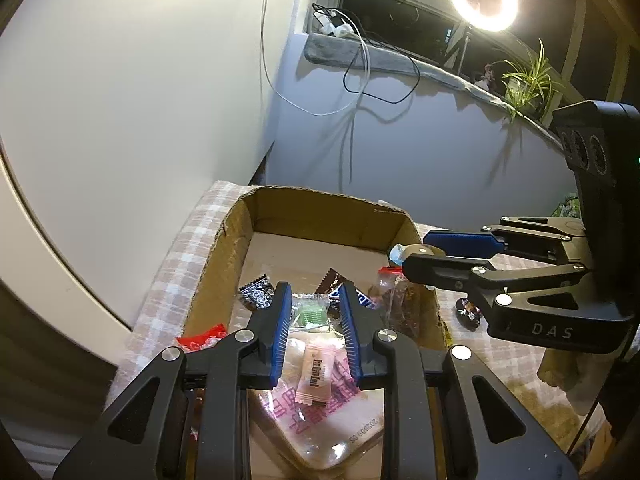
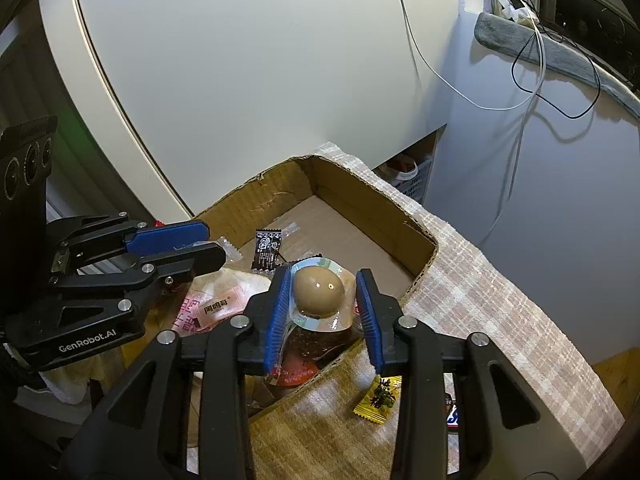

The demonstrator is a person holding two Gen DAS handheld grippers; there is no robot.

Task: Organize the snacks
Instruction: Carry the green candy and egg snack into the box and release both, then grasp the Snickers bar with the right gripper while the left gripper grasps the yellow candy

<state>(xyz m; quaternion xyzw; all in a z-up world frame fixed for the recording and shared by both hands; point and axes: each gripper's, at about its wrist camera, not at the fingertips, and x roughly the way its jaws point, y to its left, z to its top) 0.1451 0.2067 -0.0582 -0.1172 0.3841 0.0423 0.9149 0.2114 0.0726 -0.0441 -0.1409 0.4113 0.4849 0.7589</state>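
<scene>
I am seeing my left tool (image 1: pixel 314 328) hovering empty and slightly parted over the mostly filled cardboard box (image 2: pixel 368 196); my right tool (image 2: pixel 323 312), loosely parted, is releasing the packaged egg (image 2: pixel 318 290) there, with the yellow candy (image 2: pixel 378 398) waiting on the table (image 2: pixel 500 280).

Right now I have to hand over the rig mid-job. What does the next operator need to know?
Left hand-held gripper: open, empty, over the pink sachet in the cardboard box.
Right hand-held gripper: egg pack between its fingers over the box; whether the pads still press is unclear.
Done: several snacks are in the box, including a black sachet.
Left: settle the egg pack, then the yellow candy and dark candy on the checked cloth.
</scene>
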